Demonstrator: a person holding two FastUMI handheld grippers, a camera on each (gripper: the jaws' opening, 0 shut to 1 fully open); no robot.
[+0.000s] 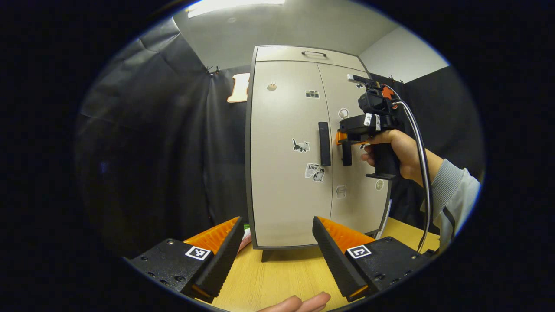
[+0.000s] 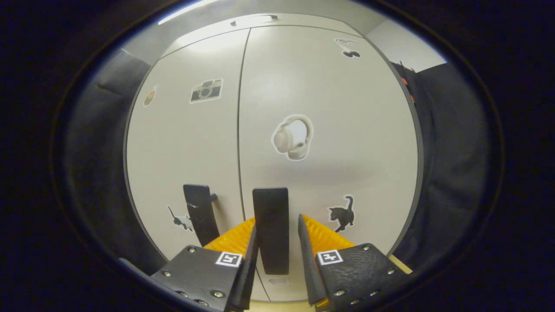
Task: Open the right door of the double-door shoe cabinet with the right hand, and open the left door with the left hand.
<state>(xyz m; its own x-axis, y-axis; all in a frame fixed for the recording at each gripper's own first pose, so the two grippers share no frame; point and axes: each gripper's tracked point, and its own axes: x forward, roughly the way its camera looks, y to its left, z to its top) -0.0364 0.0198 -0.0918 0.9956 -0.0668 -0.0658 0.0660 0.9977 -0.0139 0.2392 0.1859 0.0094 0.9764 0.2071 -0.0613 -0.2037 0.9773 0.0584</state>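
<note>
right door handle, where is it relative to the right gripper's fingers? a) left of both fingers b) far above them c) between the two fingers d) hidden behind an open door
c: in the right gripper view the right door handle stands between the two fingers of the right gripper, and both cabinet doors look closed.

Only one word can be read here: "Love", on a small sticker [image 1: 314, 171] on the left door [image 1: 286, 173] of the shoe cabinet [image 1: 303, 54], just below the cat sticker [image 1: 300, 146] and beside the left door's handle [image 1: 324, 144]. The other stickers on both doors are pictures with no writing. Each gripper body carries a square black-and-white coded marker [image 1: 197, 252], a pattern and not text.
</note>
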